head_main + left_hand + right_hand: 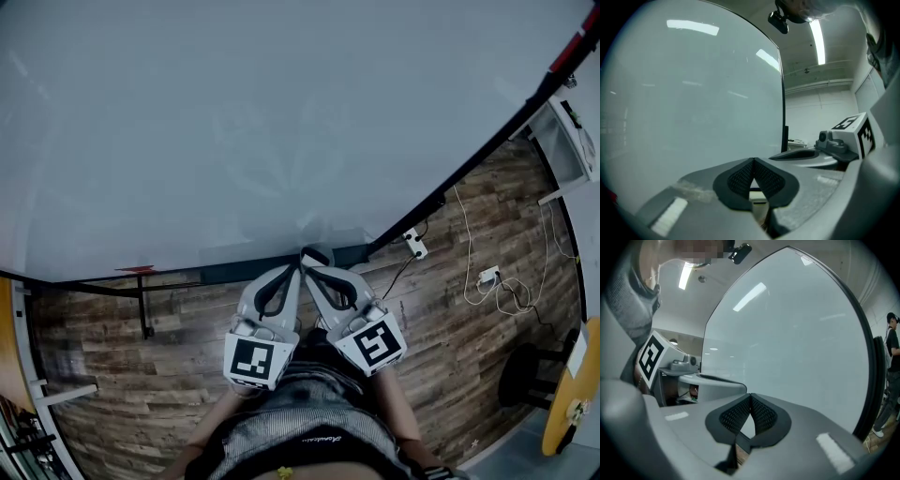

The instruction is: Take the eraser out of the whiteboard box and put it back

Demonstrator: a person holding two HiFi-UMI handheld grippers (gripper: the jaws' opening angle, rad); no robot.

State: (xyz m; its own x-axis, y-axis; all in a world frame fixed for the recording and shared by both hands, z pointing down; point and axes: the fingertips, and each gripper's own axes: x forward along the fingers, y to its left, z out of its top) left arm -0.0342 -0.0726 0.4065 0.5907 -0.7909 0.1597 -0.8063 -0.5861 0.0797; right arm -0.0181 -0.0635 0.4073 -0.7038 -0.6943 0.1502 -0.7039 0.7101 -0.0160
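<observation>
Pointing at the whiteboard (234, 122) from lower centre, the left tool (292, 273) and right tool (318, 271), each clamped shut on nothing, nearly touch, so they may collide or scrape that whiteboard.

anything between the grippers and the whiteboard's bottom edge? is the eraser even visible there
Nothing visible stands in the way. The left gripper and right gripper, both shut and empty, sit side by side at the dark strip under the whiteboard. No eraser or box can be made out there.
</observation>
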